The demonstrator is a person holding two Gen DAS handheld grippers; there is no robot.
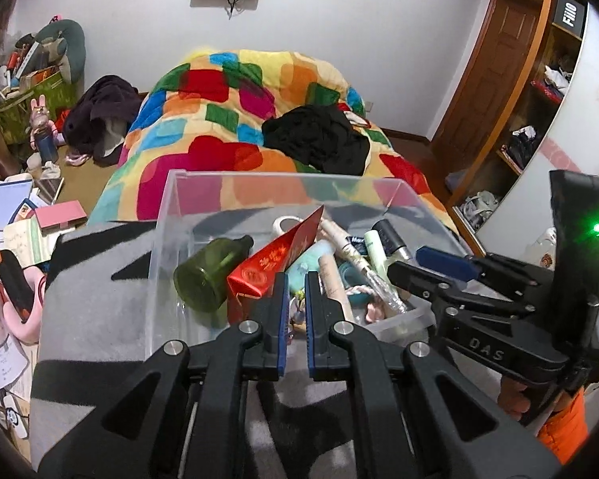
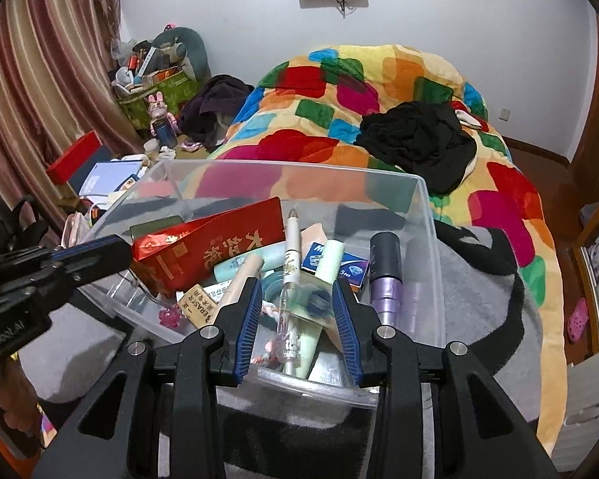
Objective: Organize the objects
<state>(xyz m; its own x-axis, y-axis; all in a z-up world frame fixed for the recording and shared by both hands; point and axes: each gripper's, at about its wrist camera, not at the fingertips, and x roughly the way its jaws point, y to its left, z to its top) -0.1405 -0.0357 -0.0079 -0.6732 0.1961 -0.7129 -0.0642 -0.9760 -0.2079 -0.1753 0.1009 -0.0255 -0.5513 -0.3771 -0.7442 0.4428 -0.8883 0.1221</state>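
A clear plastic box (image 1: 167, 215) (image 2: 433, 239) stands on a grey and black blanket and holds several small items. Among them are a red foil packet (image 1: 275, 259) (image 2: 211, 247), a dark green bottle (image 1: 207, 271), a white pen (image 2: 289, 263), a pale green tube (image 2: 331, 259) and a purple bottle with a dark cap (image 2: 385, 279). My left gripper (image 1: 296, 277) (image 2: 116, 253) hovers over the box's near left part, shut, with nothing seen in its grip. My right gripper (image 2: 295, 283) (image 1: 405, 263) is open above the pen, its pads (image 2: 249, 311) apart from it.
Beyond the box lies a bed with a colourful quilt (image 2: 399, 72) and a black garment (image 2: 415, 135). Books, boxes and toys (image 1: 20, 215) crowd the floor at the left. A wooden wardrobe (image 1: 511, 80) stands at the right. A person's orange sleeve (image 1: 563, 427) shows behind the right gripper.
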